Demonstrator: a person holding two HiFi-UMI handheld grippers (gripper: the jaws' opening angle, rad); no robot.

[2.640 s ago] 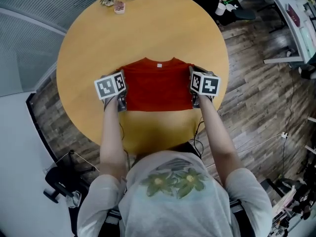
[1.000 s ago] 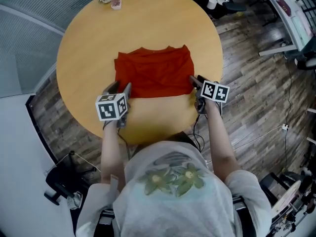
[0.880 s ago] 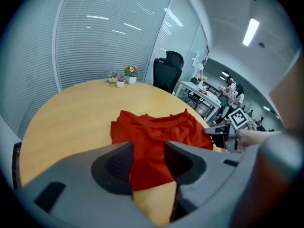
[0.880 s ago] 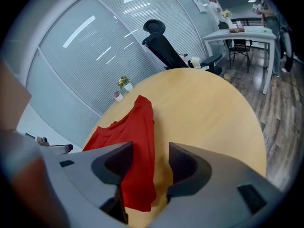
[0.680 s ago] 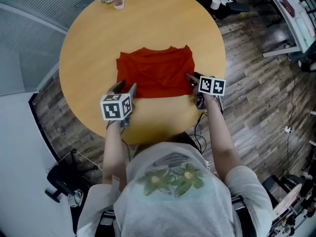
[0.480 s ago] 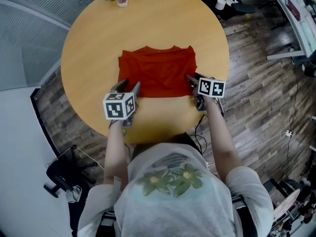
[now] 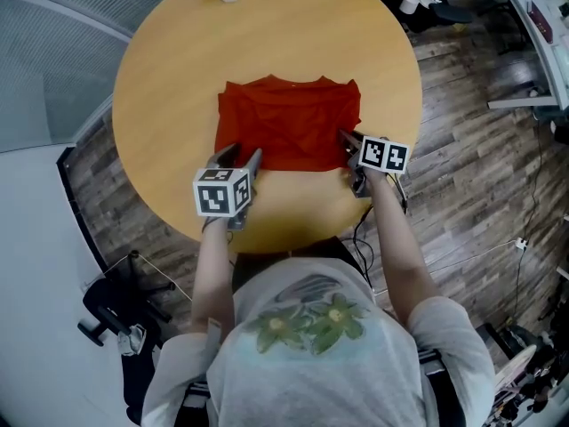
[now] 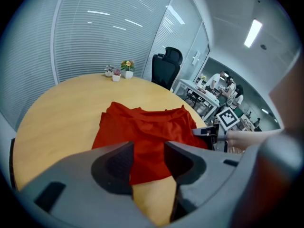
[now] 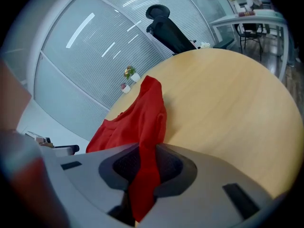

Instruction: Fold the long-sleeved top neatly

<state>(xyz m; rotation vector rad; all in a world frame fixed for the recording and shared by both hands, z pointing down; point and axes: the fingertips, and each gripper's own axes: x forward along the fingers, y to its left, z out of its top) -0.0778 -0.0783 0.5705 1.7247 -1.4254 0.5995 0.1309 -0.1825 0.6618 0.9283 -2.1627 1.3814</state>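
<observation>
Right gripper (image 9: 145, 167) is closing on the top's (image 7: 289, 123) near right corner, cloth between the jaws. Left gripper (image 8: 148, 158) hovers part open, empty, by the near left hem. Top lies mid-desk (image 7: 178, 60); it looks light and limp, so pinch both near corners.

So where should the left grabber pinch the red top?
I'd pinch the near left corner of the red top, sliding in from the person's side. The hem lies flat there, straight ahead of the open left gripper. The right gripper is closing on the matching right corner.
</observation>
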